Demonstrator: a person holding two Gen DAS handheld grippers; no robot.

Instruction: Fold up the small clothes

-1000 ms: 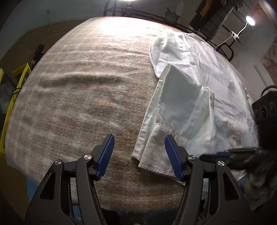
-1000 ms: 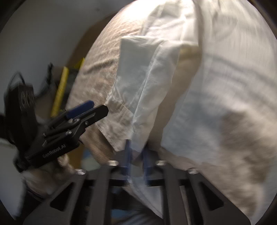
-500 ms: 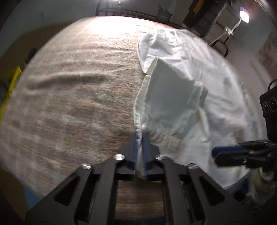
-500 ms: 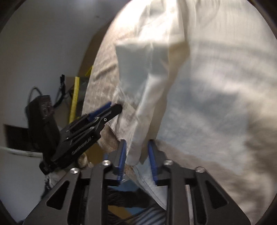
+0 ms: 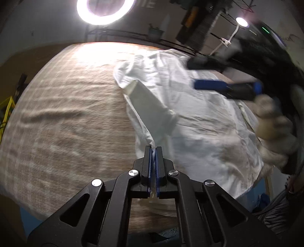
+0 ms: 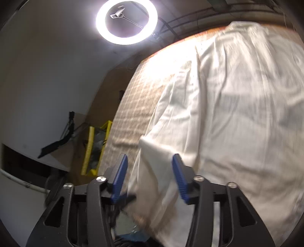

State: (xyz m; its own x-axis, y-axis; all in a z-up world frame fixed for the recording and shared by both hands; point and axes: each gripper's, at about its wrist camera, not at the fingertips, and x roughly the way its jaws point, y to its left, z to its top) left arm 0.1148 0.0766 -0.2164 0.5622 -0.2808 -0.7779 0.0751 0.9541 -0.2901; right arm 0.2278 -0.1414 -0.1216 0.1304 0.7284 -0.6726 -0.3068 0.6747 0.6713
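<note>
Dim room, lit by a ring light point(image 5: 103, 11) overhead and a small lamp point(image 5: 241, 21) at the far right. The bench point(image 5: 62, 114) is covered with a tan, faintly checked woven cloth; a yellow-framed bin point(image 6: 95, 146) stands off its far side in the right wrist view.

White garment point(image 5: 199, 121), thin cotton with a folded-over sleeve or flap point(image 5: 152, 102), lies on the right half of the bench, partly spread out, near corner lifted.

Change over the last second: the two grippers have swapped roles. Left gripper point(image 5: 153, 159) stood wide apart over the bench beside the hem; it has now clenched on the garment's near edge, with fabric pinched between the blue pads point(image 5: 150, 161), and the view has tilted up, so the corner is being raised off the bench. Right gripper point(image 6: 150, 176) was pinching the same hem a second ago; its jaws are now opening, and white fabric hangs loose between them, pads not pressing. In the left wrist view it is blurred and up over the garment, held in a gloved hand point(image 5: 275, 129).

Reading: a hand-over of the hem. The left now carries the corner alone, probably to draw that side across the body for the next fold. The right is free to take a second point. Risk: thin cloth slipping from a one-point pinch, and the flap unfolding.
</note>
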